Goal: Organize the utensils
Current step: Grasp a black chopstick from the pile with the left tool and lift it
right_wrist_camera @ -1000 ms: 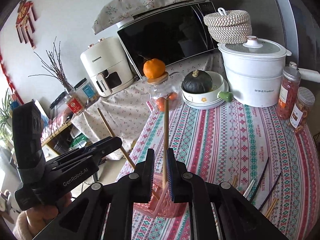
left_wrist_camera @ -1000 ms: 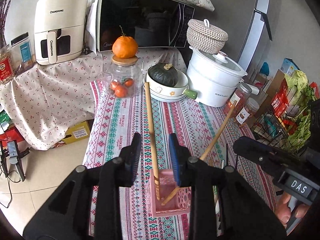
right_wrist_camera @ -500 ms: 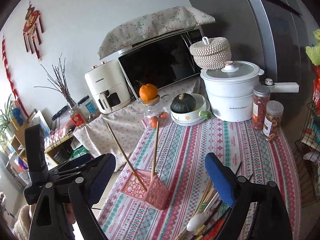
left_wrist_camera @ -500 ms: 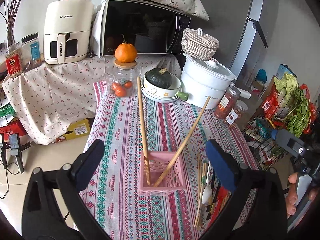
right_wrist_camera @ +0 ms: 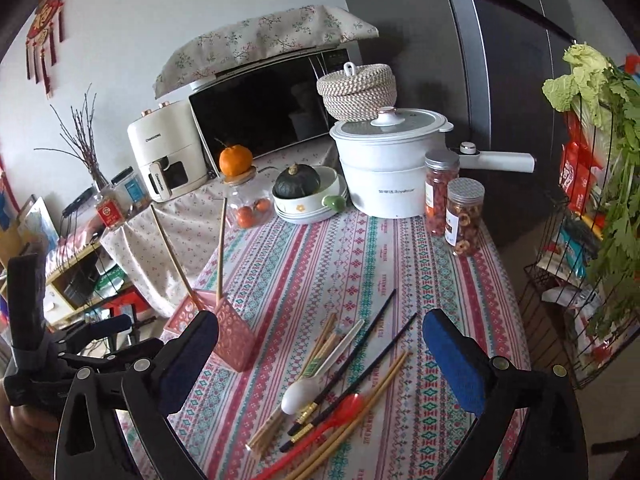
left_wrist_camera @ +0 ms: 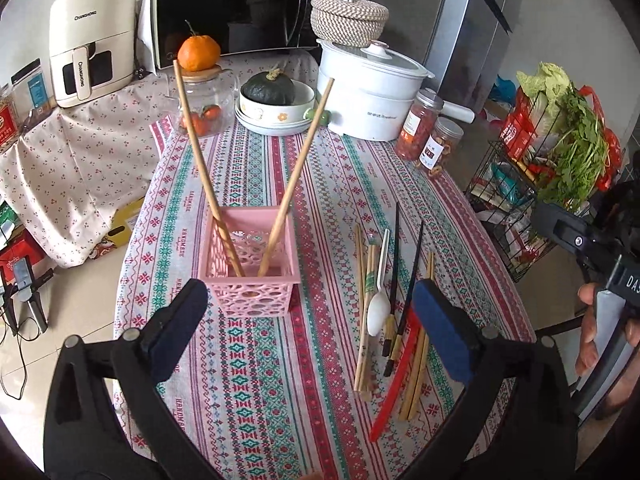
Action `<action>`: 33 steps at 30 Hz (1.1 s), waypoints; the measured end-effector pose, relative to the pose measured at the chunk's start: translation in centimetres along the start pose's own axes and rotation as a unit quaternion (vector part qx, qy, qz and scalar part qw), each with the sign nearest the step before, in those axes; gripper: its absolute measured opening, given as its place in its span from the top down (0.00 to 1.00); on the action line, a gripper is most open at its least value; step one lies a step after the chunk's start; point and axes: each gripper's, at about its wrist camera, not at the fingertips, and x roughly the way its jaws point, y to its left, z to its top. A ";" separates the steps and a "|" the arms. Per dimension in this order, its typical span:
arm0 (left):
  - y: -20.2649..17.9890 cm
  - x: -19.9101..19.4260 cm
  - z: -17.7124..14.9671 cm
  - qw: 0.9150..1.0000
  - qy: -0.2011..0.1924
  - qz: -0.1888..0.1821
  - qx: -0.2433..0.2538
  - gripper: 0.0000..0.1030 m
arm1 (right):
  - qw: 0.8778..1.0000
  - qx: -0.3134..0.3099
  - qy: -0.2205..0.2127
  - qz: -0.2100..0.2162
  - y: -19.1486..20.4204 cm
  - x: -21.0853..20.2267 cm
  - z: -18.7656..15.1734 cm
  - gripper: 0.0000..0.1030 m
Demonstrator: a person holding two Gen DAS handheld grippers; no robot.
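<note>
A pink lattice utensil basket point(left_wrist_camera: 252, 264) stands on the striped tablecloth, also in the right wrist view point(right_wrist_camera: 230, 334). Two wooden chopsticks point(left_wrist_camera: 200, 148) lean apart in it. To its right lie loose utensils: a white spoon point(left_wrist_camera: 378, 308), black chopsticks point(left_wrist_camera: 412, 272), wooden chopsticks and a red spoon point(left_wrist_camera: 394, 384). In the right wrist view the white spoon point(right_wrist_camera: 304, 390) and red spoon point(right_wrist_camera: 340, 408) lie between the jaws. My left gripper point(left_wrist_camera: 308, 320) is open and empty, above and in front of the basket. My right gripper point(right_wrist_camera: 320, 356) is open and empty over the loose utensils.
At the back stand a white pot point(left_wrist_camera: 372, 96), a bowl with a dark squash point(left_wrist_camera: 276, 104), a glass jar topped by an orange point(left_wrist_camera: 200, 96) and two snack jars point(left_wrist_camera: 428, 136). A wire rack with greens point(left_wrist_camera: 560, 160) stands right of the table.
Both grippers have let go of their chopsticks, opened wide and drawn back. The two chopsticks now lean in the basket.
</note>
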 end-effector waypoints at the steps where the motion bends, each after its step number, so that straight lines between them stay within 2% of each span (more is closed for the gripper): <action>1: -0.6 0.2 -0.1 1.000 0.003 0.001 0.007 0.01 | 1.000 0.007 0.008 -0.004 -0.6 0.0 -0.2 0.00; 6: -3.7 1.2 -0.6 0.999 0.027 -0.002 0.047 0.01 | 0.997 0.041 0.052 -0.027 -3.7 0.7 -1.1 0.00; 9: -5.7 2.3 -0.6 0.996 0.046 0.015 0.071 0.01 | 0.990 0.062 0.103 -0.067 -5.7 1.9 -1.8 0.00; 11: -7.2 3.2 -0.5 0.994 0.059 0.014 0.088 0.01 | 0.984 0.085 0.132 -0.080 -7.3 2.7 -2.2 0.00; 17: -10.2 6.6 1.0 0.991 0.073 0.017 0.115 0.02 | 0.971 0.144 0.168 -0.092 -11.2 4.1 -3.0 0.00; 19: -10.7 8.2 1.6 0.991 0.084 0.008 0.108 0.08 | 0.968 0.146 0.177 -0.099 -11.8 4.5 -3.1 0.00; 24: -11.2 13.5 3.5 0.989 0.122 -0.019 0.080 0.50 | 0.961 0.161 0.193 -0.116 -13.6 5.5 -3.3 0.00; 25: -11.2 14.6 3.8 0.989 0.128 -0.023 0.076 0.53 | 0.959 0.166 0.196 -0.116 -14.0 5.7 -3.4 0.00; 27: -11.6 16.6 4.3 0.987 0.139 -0.024 0.078 0.68 | 0.957 0.173 0.203 -0.117 -14.7 6.1 -3.6 0.00; 29: -12.2 18.4 4.6 0.984 0.152 -0.026 0.087 0.76 | 0.955 0.177 0.208 -0.119 -15.3 6.4 -3.7 0.00; 33: -13.1 20.9 5.0 0.981 0.162 -0.010 0.104 0.78 | 0.953 0.175 0.215 -0.121 -15.9 7.0 -3.6 0.00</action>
